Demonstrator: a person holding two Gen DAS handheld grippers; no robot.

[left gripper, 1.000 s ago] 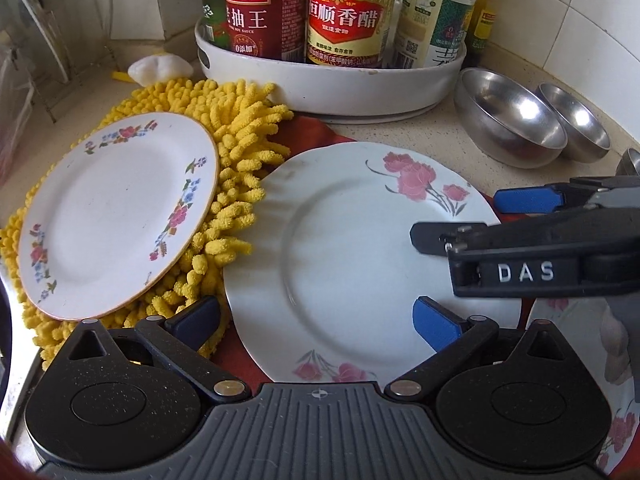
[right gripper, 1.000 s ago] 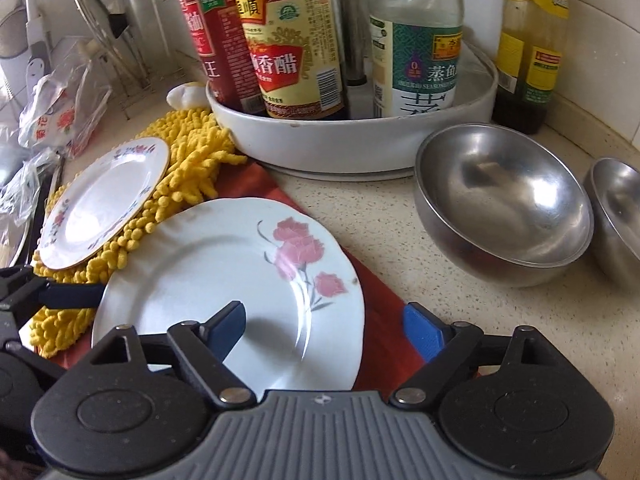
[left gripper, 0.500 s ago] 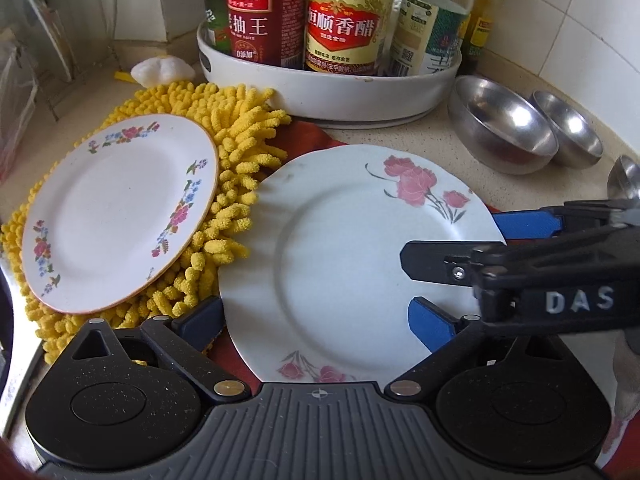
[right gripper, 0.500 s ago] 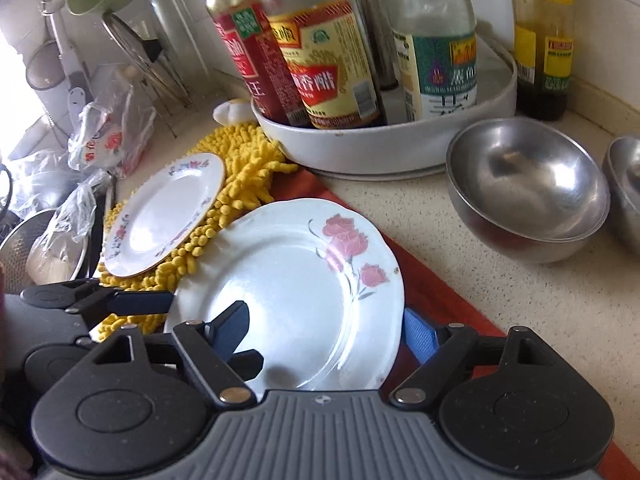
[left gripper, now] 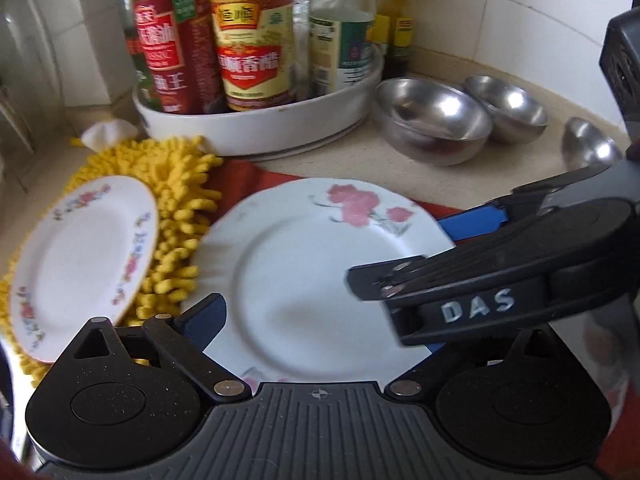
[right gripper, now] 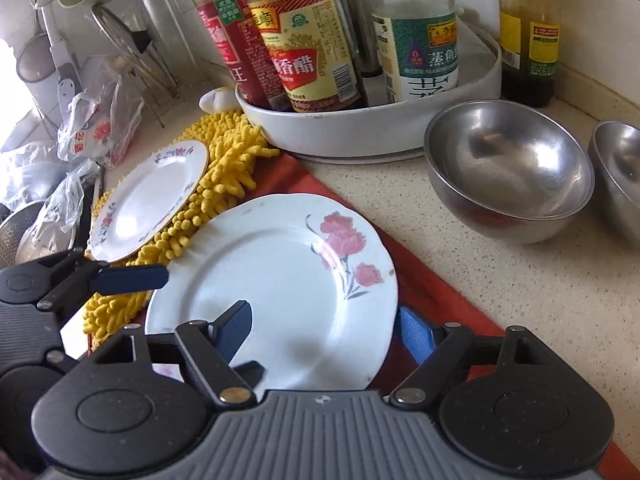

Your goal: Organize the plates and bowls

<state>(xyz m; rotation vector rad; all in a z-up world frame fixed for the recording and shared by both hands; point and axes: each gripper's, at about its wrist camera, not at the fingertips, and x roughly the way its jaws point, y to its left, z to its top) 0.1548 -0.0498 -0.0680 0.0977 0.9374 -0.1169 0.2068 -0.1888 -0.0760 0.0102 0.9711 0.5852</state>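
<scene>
A large white plate with pink flowers (left gripper: 316,280) (right gripper: 280,292) lies on a red cloth (right gripper: 432,292). My left gripper (left gripper: 316,328) is open, its fingers spread around the plate's near edge. My right gripper (right gripper: 328,332) is open too, one finger over the plate and one off its right rim; it also shows from the side in the left wrist view (left gripper: 452,248). A smaller floral plate (left gripper: 84,264) (right gripper: 148,200) rests on a yellow chenille mat (left gripper: 176,216). Steel bowls (left gripper: 432,120) (right gripper: 508,168) stand on the counter to the right.
A round white tray (left gripper: 256,128) (right gripper: 360,132) of sauce bottles stands behind the plates. A dark bottle (right gripper: 528,32) is by the tiled wall. Plastic bags (right gripper: 96,120) and a wire rack are at far left. Another floral plate (left gripper: 600,364) lies at the lower right.
Both grippers have risen and pulled back a little, so the scene looks smaller. The right gripper has moved further over the large plate's right side. The plates have not moved.
</scene>
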